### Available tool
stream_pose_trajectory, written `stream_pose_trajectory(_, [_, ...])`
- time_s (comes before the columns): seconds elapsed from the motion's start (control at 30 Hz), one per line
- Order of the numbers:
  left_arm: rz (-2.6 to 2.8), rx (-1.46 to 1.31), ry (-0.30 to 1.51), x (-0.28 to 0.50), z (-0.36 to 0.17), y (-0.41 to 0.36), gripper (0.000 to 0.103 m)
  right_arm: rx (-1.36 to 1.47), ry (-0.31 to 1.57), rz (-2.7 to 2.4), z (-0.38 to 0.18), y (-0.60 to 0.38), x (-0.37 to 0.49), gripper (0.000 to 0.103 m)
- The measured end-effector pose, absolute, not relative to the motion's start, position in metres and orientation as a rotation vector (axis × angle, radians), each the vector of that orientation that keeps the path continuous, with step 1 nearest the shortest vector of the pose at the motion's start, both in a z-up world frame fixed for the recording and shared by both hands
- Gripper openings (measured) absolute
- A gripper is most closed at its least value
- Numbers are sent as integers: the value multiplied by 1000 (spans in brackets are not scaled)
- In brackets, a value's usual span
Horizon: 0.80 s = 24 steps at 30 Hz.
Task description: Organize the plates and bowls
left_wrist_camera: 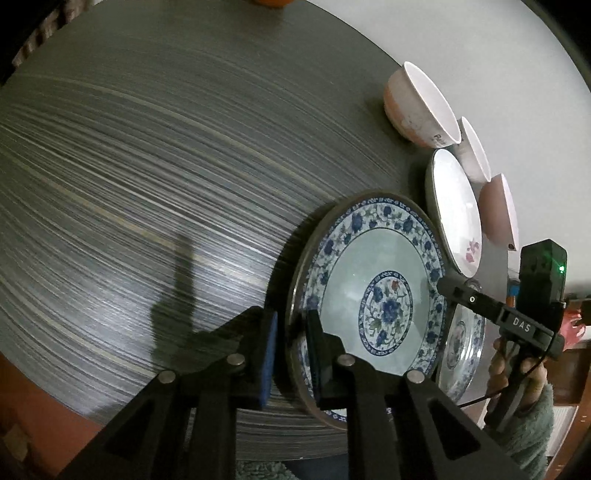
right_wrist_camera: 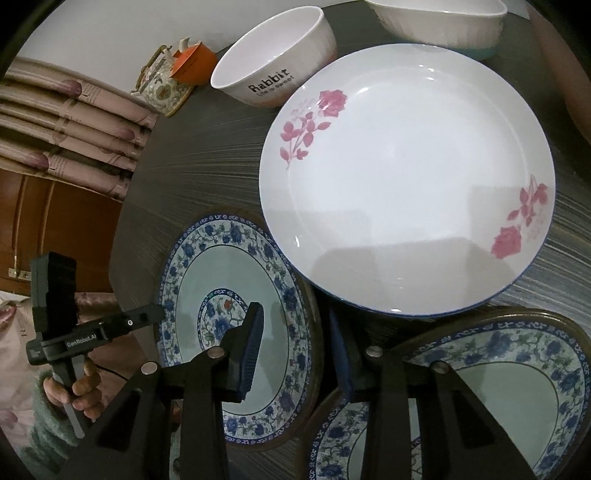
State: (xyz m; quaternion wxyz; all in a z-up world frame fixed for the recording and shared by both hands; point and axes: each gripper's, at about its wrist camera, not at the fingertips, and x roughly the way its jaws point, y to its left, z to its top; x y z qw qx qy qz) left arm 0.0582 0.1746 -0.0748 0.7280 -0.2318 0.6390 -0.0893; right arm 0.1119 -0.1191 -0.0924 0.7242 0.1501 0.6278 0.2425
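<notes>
A blue-flowered plate [left_wrist_camera: 373,291] lies on the dark round table [left_wrist_camera: 166,184]. My left gripper [left_wrist_camera: 291,332] straddles its near rim, jaws a little apart, one pad outside and one inside the rim; whether it clamps I cannot tell. The same plate shows in the right wrist view [right_wrist_camera: 229,321], with the left gripper's fingers [right_wrist_camera: 147,317] at its left rim. My right gripper [right_wrist_camera: 295,350] is open and empty, jaws wide, between that plate and a second blue-flowered plate [right_wrist_camera: 498,369]. A white plate with pink roses [right_wrist_camera: 406,177] lies just beyond.
A white "Rabbit" bowl [right_wrist_camera: 273,70] and another white bowl [right_wrist_camera: 439,22] stand behind the rose plate. A teapot [right_wrist_camera: 162,88] and an orange box [right_wrist_camera: 192,62] sit at the table's far left edge. Bowls [left_wrist_camera: 421,107] line the table's right side in the left wrist view.
</notes>
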Motion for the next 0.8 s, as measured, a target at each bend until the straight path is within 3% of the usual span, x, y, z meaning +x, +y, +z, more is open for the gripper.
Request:
stream_pose_trajectory(0.1, [-206,-492,1402,59,-75,171,13,336,1389,540,-93,-121,112,32])
stream_pose_trajectory(0.33, [-182,-455,1373,62,-71,175,13,312,1388,517,-94,-115,107,19])
stream_pose_trajectory(0.8, [-131,-379,1334,66,-61,201,16,283,1356,496,-86,-76,85,18])
